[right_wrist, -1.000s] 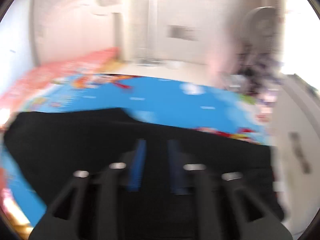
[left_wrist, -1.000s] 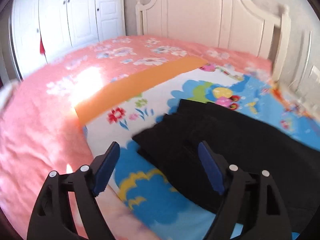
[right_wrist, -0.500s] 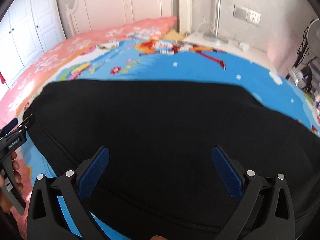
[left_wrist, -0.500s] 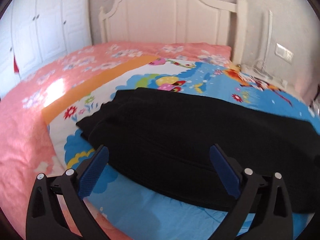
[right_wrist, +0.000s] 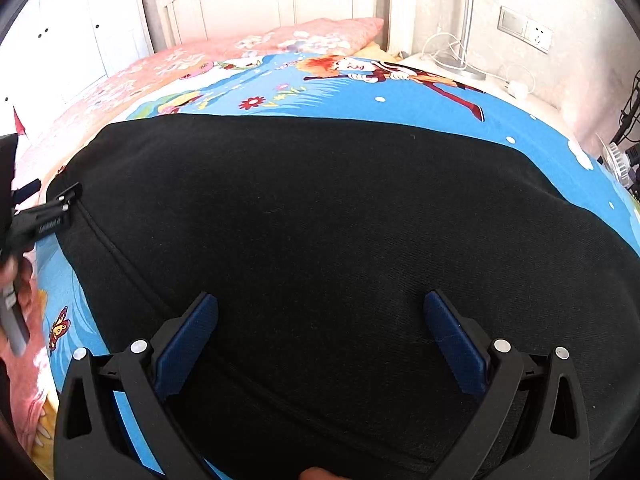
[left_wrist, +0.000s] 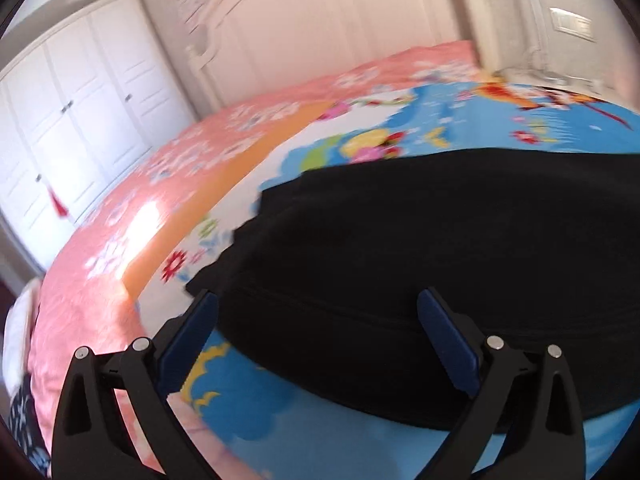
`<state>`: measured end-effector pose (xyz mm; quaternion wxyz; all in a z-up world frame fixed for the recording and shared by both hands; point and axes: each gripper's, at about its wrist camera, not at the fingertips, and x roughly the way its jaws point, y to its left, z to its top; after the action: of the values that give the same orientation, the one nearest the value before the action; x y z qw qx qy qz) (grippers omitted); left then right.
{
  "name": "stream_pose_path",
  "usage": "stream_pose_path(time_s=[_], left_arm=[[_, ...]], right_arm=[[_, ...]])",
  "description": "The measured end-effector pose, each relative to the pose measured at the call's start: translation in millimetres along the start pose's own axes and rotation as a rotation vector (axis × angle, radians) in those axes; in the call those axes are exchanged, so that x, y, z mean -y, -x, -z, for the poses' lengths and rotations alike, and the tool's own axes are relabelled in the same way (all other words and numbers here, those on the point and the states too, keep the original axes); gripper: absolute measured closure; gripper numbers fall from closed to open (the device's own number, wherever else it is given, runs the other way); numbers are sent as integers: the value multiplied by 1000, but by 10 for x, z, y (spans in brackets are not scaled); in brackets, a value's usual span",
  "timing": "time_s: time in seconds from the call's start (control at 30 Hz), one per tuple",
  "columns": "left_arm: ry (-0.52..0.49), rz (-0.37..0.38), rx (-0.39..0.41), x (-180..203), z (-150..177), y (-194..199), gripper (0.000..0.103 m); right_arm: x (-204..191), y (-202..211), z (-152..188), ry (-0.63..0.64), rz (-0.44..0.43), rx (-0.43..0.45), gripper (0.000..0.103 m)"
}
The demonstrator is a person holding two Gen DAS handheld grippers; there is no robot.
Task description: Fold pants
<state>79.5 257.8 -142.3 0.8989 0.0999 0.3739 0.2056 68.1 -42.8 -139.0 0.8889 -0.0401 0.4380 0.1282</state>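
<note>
The black pants [right_wrist: 340, 220] lie spread flat on the blue cartoon blanket [right_wrist: 400, 96] over the bed, directly below both tools. The right tool [right_wrist: 320, 316] hangs above the cloth with jaws spread wide, nothing between them. The left tool [left_wrist: 318, 312], equally spread, hovers over the pants' edge.

Pants [right_wrist: 340, 216]: plain black, no pattern

Blanket [right_wrist: 420, 98] under them: bright blue with cartoon figures, red and pink flowers, white dots; white ground and an orange band along its edge [left_wrist: 224, 196] in the left view

Bedspread [left_wrist: 132, 240]: salmon pink, pale floral print

Headboard [left_wrist: 320, 28]: cream white

Wardrobe [left_wrist: 76, 128]: white doors

Left gripper [left_wrist: 318, 312] and right gripper [right_wrist: 320, 312]: black frames, dark blue pads
</note>
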Motion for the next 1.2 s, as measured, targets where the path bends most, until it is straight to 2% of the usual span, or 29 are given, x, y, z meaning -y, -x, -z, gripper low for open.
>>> stream_pose_path(time_s=[0.1, 0.13, 0.17, 0.2, 0.27, 0.3, 0.33, 0.37, 0.43, 0.5, 0.53, 0.63, 0.67, 0.7, 0.73, 0.8, 0.87, 0.9, 0.93, 1.03, 1.1, 1.17, 1.2], left_arm=[[98, -56, -25, -355, 12, -167, 4], [136, -47, -24, -470, 14, -174, 5], [172, -27, -16, -551, 22, -147, 10], [209, 3, -6, -633, 35, -134, 19], [282, 65, -1, -770, 94, -128, 23], [303, 80, -2, -808, 133, -110, 31], [320, 107, 1, -831, 162, -79, 33], [333, 135, 8, -844, 161, -77, 33], [364, 177, 33, -858, 206, 36, 33], [393, 199, 62, -870, 255, 162, 32], [403, 211, 71, -858, 270, 208, 32], [414, 227, 81, -806, 284, 290, 32], [413, 229, 83, -799, 276, 305, 32], [413, 230, 83, -791, 263, 318, 32], [415, 231, 85, -792, 251, 313, 32], [421, 238, 93, -787, 245, 339, 32], [426, 247, 92, -774, 236, 332, 32], [427, 253, 90, -766, 241, 324, 32], [430, 260, 86, -760, 245, 311, 32], [453, 307, 74, -758, 273, 275, 32], [488, 348, 60, -791, 298, 233, 32], [535, 388, 45, -851, 330, 186, 32], [552, 393, 40, -878, 344, 171, 32]], right_arm=[[34, 24, 9, -9, -29, 11, 4], [50, 27, 4, -13, -38, 14, 4], [60, 32, 3, -17, -45, 18, 4], [63, 35, 4, -19, -49, 22, 4], [84, 55, 5, -36, -64, 38, 4], [105, 89, 5, -52, -74, 56, 6], [127, 127, 6, -67, -77, 76, 19], [152, 168, 1, -81, -78, 96, 25], [175, 260, -17, -90, -115, 140, 25], [153, 387, -34, -79, -137, 203, 22], [146, 428, -41, -78, -147, 220, 4], [121, 584, -65, -80, -199, 280, 4], [118, 611, -73, -81, -217, 290, 8], [118, 650, -79, -81, -248, 300, 15], [113, 670, -91, -83, -259, 299, 30], [142, 692, -125, -101, -310, 296, 34], [142, 718, -134, -104, -340, 301, 30], [139, 729, -142, -103, -360, 301, 21], [143, 747, -142, -113, -365, 309, 4], [142, 742, -162, -119, -370, 295, 4], [143, 711, -174, -117, -375, 278, 18], [152, 680, -162, -124, -398, 260, 41], [158, 665, -158, -130, -421, 251, 41]])
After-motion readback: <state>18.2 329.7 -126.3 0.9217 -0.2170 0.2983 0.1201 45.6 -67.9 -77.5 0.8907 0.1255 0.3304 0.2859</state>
